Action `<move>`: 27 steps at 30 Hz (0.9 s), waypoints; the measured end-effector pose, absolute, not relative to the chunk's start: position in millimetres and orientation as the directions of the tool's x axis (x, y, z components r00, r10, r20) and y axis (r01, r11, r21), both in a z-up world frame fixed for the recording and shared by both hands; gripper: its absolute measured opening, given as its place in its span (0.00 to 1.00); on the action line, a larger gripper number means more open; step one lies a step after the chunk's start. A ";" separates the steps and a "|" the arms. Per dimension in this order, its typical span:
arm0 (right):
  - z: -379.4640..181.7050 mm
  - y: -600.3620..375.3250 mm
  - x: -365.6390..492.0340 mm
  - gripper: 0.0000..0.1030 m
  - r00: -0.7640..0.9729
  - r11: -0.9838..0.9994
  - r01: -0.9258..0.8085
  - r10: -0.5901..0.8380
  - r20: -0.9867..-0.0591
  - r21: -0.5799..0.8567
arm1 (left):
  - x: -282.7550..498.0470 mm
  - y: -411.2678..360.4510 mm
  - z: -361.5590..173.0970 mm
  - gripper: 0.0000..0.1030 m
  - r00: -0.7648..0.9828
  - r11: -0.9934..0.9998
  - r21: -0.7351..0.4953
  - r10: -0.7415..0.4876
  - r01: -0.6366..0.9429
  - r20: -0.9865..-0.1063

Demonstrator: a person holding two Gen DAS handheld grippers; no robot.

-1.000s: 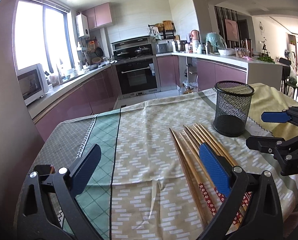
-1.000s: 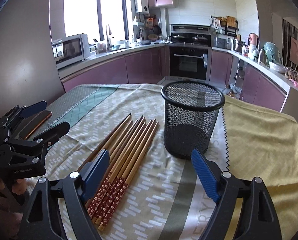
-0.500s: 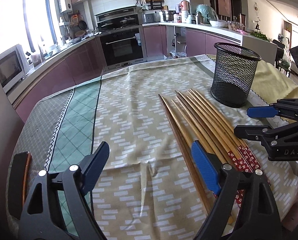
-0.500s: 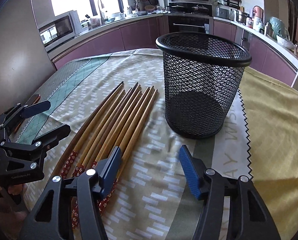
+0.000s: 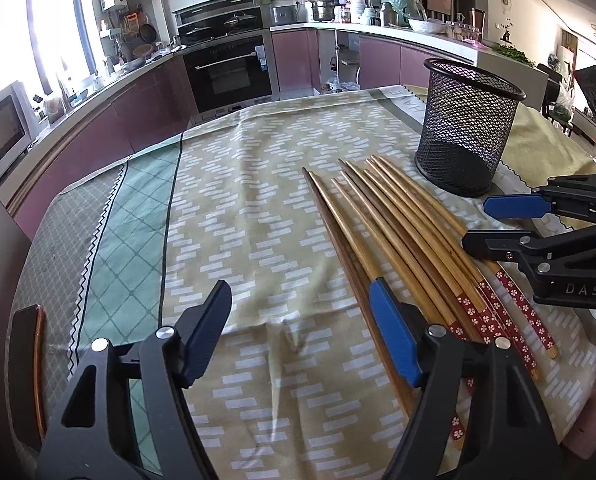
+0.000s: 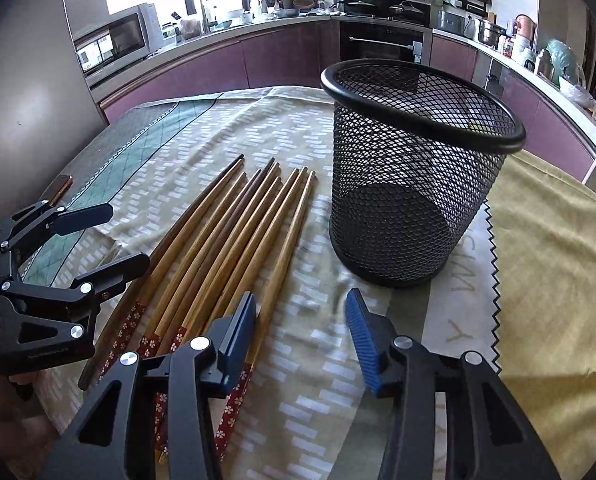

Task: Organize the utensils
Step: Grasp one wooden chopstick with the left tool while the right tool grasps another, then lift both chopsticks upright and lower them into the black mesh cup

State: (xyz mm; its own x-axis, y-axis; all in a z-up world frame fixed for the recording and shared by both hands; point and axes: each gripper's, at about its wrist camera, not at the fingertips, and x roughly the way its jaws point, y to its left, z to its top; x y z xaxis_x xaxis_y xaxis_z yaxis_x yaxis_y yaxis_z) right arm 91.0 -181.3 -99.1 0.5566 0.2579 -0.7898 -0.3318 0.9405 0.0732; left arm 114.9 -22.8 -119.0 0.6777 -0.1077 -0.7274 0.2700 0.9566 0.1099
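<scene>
1. Chopsticks (image 5: 402, 232) lie side by side in a loose fan on the cloth-covered worktop (image 5: 233, 200), tips pointing at the far edge and red flowered ends nearest the person; none has been lifted yet.
2. Beside their tips stands the black mesh holder (image 6: 414, 168), upright and empty, just right of the bundle in the right wrist view.
3. Since a second ago both grippers have dropped and tilted down toward the cloth, so the worktop now fills more of each view and the kitchen less.
4. The left gripper (image 5: 298, 332) has gone from nearly full spread to a moderate gap and its fingers are closing. Nothing lies between them; its right finger (image 5: 394, 336) hangs over the leftmost sticks.
5. The right gripper (image 6: 302, 340) has narrowed more, to a middling gap, and its fingers are closing too. Only bare cloth shows between them; its left finger (image 6: 237, 340) sits at the outer edge of the bundle.
6. Judged from this, the approach is ending and a first pick is being set up. Both gaps sit off to the side of the sticks, so each needs a small sideways shift before a squeeze would catch one.
</scene>
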 end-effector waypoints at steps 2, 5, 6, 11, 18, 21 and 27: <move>-99.7 -175.9 94.4 0.39 0.555 0.939 -0.338 0.251 -0.793 0.061 | 118.1 -26.1 -120.1 0.66 0.668 0.954 0.116 -0.104 0.277 -0.737; -99.1 -171.8 100.0 0.34 0.551 0.938 -0.343 0.249 -0.796 0.056 | 124.3 -31.7 -123.7 0.61 0.643 0.950 0.106 -0.114 0.294 -0.757; -99.1 -170.8 102.0 0.34 0.551 0.938 -0.343 0.248 -0.797 0.055 | 126.3 -32.7 -124.4 0.58 0.638 0.949 0.101 -0.119 0.297 -0.761; -98.9 -169.6 107.5 0.28 0.550 0.937 -0.343 0.256 -0.795 0.064 | 139.2 -32.5 -124.1 0.46 0.608 0.952 0.044 -0.158 0.303 -0.778; -98.7 -179.0 108.8 0.07 0.532 0.931 -0.332 0.316 -0.785 0.149 | 148.7 -31.0 -123.8 0.10 0.596 0.963 -0.025 -0.187 0.270 -0.781; -98.6 -183.8 106.8 0.06 0.533 0.929 -0.325 0.336 -0.777 0.179 | 149.4 -25.4 -122.9 0.09 0.596 0.969 -0.054 -0.191 0.240 -0.780; -89.3 -192.4 99.2 0.05 0.550 0.919 -0.338 0.369 -0.750 0.204 | 142.4 -14.3 -115.7 0.08 0.608 0.970 -0.085 -0.209 0.227 -0.766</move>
